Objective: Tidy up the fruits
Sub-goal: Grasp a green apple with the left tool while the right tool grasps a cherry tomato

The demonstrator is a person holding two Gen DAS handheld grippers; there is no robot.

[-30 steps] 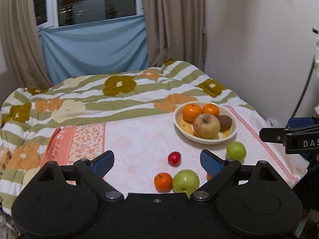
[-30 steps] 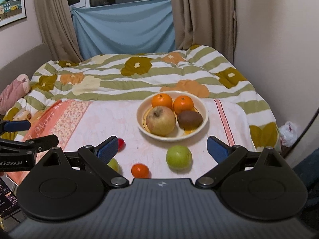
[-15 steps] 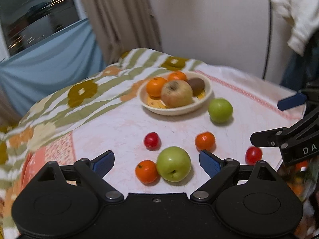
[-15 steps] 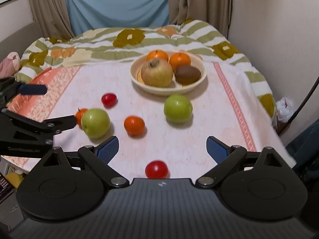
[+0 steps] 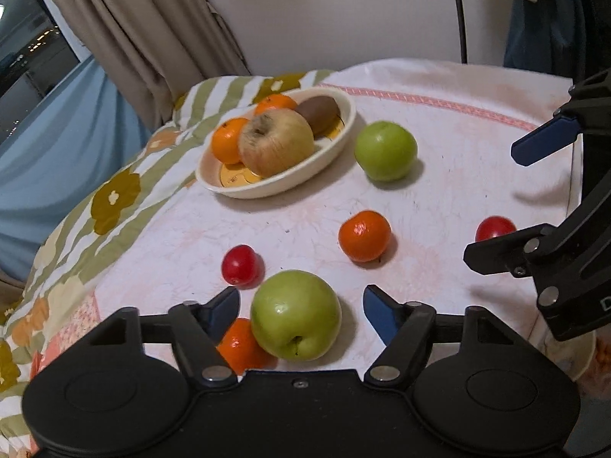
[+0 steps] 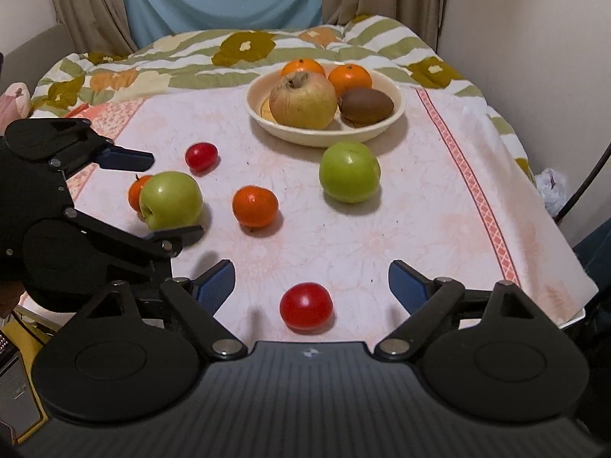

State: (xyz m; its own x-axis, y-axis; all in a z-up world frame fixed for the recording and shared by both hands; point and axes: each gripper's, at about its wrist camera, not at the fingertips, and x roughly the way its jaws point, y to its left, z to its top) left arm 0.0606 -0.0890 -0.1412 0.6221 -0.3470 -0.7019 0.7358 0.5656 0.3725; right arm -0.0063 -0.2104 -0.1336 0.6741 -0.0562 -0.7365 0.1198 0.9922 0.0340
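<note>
Both grippers tilt down over the cloth's near edge. The left gripper [image 5: 299,311] is closing around a green apple [image 5: 296,315], pads not yet touching; an orange [image 5: 240,347] crowds its left finger. The right gripper [image 6: 311,284] stands released over a tomato [image 6: 306,306]. The bowl [image 6: 393,114] sits toward the far edge.

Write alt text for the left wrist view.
The left gripper is closing its jaws around a green apple on a pale cloth, not yet touching it. A small orange lies against the apple; beyond sit a bowl of fruit, another green apple and more loose fruit.
</note>
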